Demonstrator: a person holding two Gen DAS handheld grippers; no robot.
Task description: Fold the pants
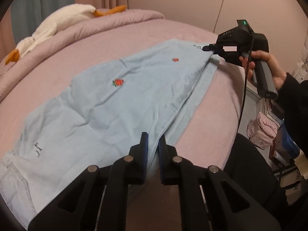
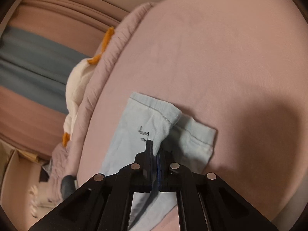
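Light-blue pants (image 1: 107,100) lie flat on the pink bed (image 1: 63,61). The left gripper (image 1: 153,140) pinches their edge at 6 o'clock. The right gripper (image 1: 207,48) clamps a leg hem at 2 o'clock.

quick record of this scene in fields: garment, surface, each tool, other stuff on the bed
garment: light blue pants with strawberry patches, spread flat
surface: pink bed sheet
left tool: shut on the pants' near edge
right tool: shut on a hem corner of a leg, lifted slightly
other: white plush toy on the pink quilt at the far side
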